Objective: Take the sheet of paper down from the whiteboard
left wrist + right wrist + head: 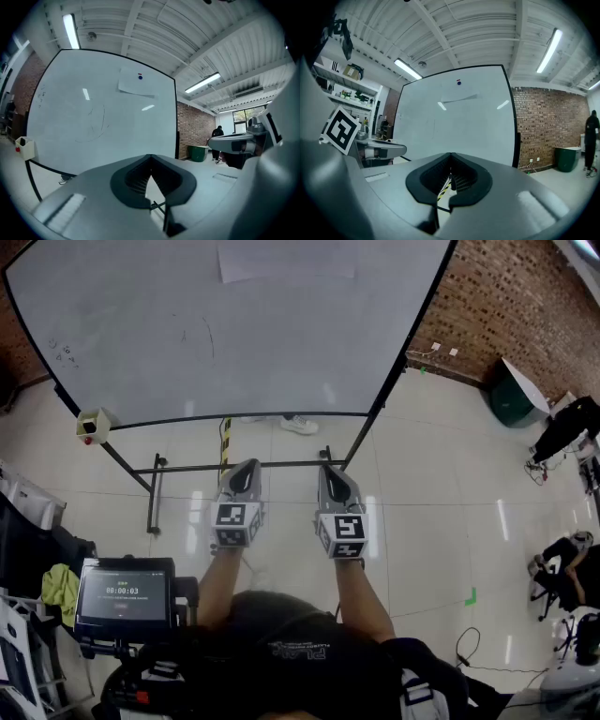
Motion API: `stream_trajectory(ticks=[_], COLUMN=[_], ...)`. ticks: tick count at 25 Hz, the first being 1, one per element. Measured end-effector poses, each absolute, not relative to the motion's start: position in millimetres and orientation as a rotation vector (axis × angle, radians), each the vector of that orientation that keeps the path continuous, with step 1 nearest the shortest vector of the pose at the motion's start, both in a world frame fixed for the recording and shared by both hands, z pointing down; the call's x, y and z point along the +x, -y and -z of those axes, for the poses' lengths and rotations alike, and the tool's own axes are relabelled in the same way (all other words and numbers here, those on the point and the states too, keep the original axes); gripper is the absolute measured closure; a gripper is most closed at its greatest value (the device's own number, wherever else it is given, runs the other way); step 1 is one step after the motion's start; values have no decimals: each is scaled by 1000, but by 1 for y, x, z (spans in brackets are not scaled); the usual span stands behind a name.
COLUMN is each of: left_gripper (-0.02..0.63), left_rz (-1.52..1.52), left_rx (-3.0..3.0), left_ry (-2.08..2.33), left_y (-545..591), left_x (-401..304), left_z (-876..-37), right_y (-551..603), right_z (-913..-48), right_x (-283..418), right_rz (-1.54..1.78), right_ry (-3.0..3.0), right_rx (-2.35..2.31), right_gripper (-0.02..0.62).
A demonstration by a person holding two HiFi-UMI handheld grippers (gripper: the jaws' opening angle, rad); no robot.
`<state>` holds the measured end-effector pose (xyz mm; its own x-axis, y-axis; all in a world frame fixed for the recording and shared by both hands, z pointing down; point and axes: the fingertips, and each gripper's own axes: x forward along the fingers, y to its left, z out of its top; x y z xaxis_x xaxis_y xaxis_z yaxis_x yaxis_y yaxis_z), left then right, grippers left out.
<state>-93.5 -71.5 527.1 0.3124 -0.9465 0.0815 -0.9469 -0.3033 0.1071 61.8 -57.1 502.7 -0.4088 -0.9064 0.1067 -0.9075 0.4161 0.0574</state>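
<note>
A white sheet of paper (286, 261) hangs high on the whiteboard (225, 343), held by a small dark magnet (140, 76); the sheet (136, 85) shows in the left gripper view and again, paper (459, 98), in the right gripper view. Both grippers are held side by side in front of the board's stand, well short of it. The left gripper (243, 476) is shut with nothing in it, and so is the right gripper (336, 486). Each points level toward the board.
The whiteboard rests on a black wheeled stand (187, 467). A small white box (95, 425) hangs at its lower left corner. A screen on a cart (124, 594) sits at my left, a green bin (511, 395) by the brick wall (506, 306), people at the right.
</note>
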Motion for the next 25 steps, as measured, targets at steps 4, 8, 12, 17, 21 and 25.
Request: stream_trajectory(ticks=[4, 8, 12, 17, 21, 25], left_gripper=[604, 604, 604, 604, 604, 604], left_rz=[-44, -57, -52, 67, 133, 201], left_rx=[2492, 2524, 2524, 2590, 2629, 2758], left_ry=[1771, 1707, 1644, 1593, 1640, 1696], left_y=[77, 149, 168, 183, 239, 252], left_x=[-81, -114, -114, -100, -81, -83], left_z=[-511, -522, -510, -472, -447, -398], right_y=[63, 133, 155, 173, 227, 243], right_z=[-487, -495, -480, -456, -455, -431], right_x=[72, 33, 32, 36, 45, 40], right_rz=[-1, -22, 51, 40, 26, 73], right_ry=[2543, 2525, 2490, 2545, 2607, 2661], right_rx=[1675, 1698, 1734, 1734, 1666, 1641], right_gripper=[581, 581, 581, 581, 581, 581])
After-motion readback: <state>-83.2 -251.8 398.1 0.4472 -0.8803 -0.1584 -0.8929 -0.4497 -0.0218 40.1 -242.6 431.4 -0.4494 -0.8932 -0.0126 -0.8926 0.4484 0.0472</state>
